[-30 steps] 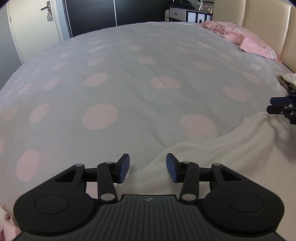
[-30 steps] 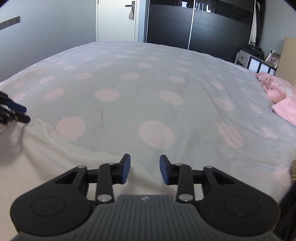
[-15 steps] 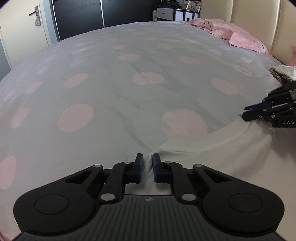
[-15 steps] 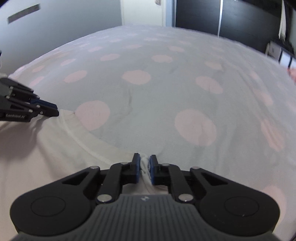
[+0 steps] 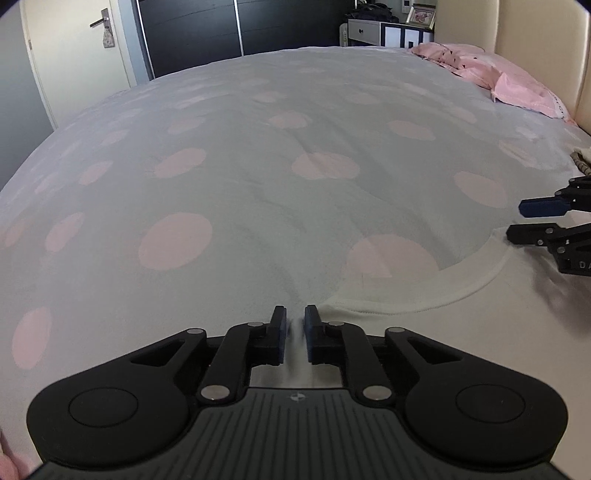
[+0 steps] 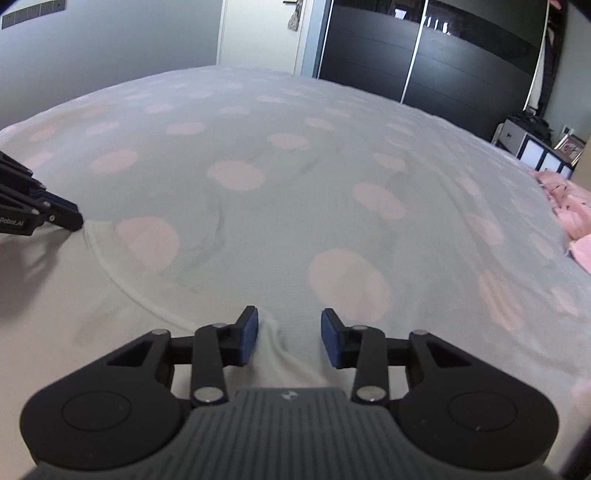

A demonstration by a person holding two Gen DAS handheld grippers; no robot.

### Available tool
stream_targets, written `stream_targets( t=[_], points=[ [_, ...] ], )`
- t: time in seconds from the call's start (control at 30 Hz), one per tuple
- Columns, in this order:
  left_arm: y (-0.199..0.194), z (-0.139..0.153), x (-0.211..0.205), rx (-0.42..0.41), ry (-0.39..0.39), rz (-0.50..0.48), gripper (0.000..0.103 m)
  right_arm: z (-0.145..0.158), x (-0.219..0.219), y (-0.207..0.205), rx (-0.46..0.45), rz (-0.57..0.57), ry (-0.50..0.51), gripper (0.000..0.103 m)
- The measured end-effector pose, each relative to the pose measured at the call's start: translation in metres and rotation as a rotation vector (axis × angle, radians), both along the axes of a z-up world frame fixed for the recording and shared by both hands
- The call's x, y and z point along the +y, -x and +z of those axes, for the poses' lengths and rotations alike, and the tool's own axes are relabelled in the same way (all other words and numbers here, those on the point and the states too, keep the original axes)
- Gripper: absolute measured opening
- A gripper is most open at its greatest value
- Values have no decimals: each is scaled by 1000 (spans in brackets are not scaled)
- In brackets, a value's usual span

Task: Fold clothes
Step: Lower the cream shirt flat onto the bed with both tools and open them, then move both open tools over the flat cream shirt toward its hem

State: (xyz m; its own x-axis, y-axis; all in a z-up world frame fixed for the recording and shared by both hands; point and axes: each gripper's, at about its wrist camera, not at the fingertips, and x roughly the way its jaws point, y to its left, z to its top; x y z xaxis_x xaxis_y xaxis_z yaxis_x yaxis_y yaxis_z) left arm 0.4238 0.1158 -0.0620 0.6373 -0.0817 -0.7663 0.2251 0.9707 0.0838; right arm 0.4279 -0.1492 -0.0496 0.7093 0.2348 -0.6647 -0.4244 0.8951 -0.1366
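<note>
Tongs at the neckline of a white shirt (image 5: 461, 332) flat on my bed (image 5: 258, 184): left gripper (image 5: 294, 328), just eased, seemingly pinching cloth, right gripper (image 6: 289, 330) reopened, so I should re-pinch both shoulders evenly.

You've got a big bedspread (image 5: 229, 192), pale grey with pink dots, filling most of both views. Beyond its far edge there's a black wardrobe (image 6: 443, 70) with a cream door (image 5: 74, 48) right beside it. Pink pillows (image 5: 491, 74) sit at the bedspread's right end against a cream headboard (image 5: 535, 40), and a white dresser (image 5: 373, 31) with a photo frame (image 5: 421, 14) on top stands just past them.
</note>
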Motion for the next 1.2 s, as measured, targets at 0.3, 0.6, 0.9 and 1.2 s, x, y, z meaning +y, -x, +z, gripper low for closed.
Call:
stream_targets(
  t=[0.3,0.6,0.9,1.2],
  points=[
    [58,61,20,-66,-6,3,30,65,-89,56,8,-148,-23,41],
    [140,99,21,-24,-28,11,31,78,-176,148,150,-330,-68,41],
    [216,107,21,17,-38,26,44,68,-217,224,306,-390,-94,41],
    [272,81,51,107,-29,107,44,54,-217,294,381,-379,-164,41]
  ],
)
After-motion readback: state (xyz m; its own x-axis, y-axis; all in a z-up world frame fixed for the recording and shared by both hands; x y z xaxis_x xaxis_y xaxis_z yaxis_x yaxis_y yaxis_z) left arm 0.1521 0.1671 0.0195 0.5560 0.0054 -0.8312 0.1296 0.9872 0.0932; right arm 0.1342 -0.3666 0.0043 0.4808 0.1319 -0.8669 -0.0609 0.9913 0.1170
